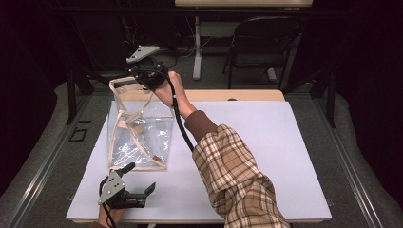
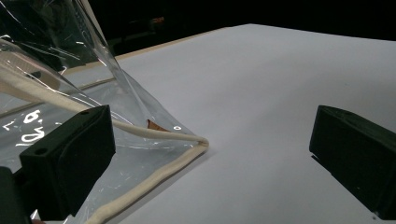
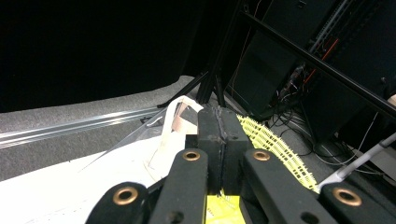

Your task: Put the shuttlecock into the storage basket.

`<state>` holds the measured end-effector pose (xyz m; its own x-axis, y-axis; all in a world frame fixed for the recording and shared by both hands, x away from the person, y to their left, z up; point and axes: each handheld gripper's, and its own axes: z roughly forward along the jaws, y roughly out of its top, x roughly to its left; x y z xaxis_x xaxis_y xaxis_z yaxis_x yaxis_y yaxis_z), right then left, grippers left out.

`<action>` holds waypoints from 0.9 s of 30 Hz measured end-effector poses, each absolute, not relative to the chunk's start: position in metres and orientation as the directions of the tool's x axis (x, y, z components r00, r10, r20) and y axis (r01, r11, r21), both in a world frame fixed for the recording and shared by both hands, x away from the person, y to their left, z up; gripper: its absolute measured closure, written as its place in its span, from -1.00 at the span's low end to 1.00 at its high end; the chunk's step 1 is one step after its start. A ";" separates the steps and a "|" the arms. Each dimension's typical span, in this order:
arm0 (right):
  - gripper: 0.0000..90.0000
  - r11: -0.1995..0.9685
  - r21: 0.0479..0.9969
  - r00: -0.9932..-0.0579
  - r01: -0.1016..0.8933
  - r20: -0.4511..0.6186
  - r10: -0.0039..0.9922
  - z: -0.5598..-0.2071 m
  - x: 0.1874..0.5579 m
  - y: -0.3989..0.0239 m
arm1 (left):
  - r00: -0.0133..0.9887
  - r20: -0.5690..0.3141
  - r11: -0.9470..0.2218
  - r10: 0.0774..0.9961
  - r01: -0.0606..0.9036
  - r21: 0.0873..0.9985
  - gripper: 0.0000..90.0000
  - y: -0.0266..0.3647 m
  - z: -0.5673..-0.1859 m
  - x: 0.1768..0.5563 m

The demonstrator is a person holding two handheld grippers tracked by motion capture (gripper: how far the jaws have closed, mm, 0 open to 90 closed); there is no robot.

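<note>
A clear plastic bag (image 1: 138,128) with cream trim stands at the left of the white table top (image 1: 266,142). My right gripper (image 1: 145,76) is up at the bag's far top rim, reached there by a plaid-sleeved arm. In the right gripper view its jaws (image 3: 218,126) are pressed together. A yellow mesh piece (image 3: 275,149) shows right beside and below them, and the bag's trim (image 3: 175,121) lies just to their left. My left gripper (image 1: 139,179) rests near the front edge with jaws wide apart (image 2: 212,158). The bag's near corner (image 2: 196,142) lies beside its left jaw.
The right half of the white table top (image 2: 280,70) is bare. Beyond the table stand a folding chair (image 1: 261,42) and a white table leg (image 1: 197,47). Black frame bars and racks with cables (image 3: 289,70) are behind the bag.
</note>
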<state>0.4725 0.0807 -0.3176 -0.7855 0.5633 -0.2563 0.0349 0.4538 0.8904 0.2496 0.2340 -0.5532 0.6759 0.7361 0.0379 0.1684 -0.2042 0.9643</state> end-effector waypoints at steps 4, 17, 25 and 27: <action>1.00 0.455 0.889 -0.787 0.037 -0.255 0.562 -0.320 0.473 0.085 | 0.677 0.038 -0.204 0.735 0.168 0.965 -1.00 0.234 -0.553 0.249; 1.00 0.463 0.885 -0.795 0.050 -0.245 0.555 -0.330 0.476 0.095 | 0.676 0.039 -0.204 0.736 0.167 0.965 -1.00 0.234 -0.553 0.249; 1.00 0.477 0.877 -0.801 0.057 -0.245 0.547 -0.336 0.477 0.100 | 0.676 0.040 -0.204 0.736 0.165 0.965 -1.00 0.234 -0.553 0.249; 1.00 0.477 0.877 -0.801 0.056 -0.245 0.546 -0.337 0.477 0.101 | 0.676 0.039 -0.203 0.736 0.165 0.965 -1.00 0.234 -0.553 0.249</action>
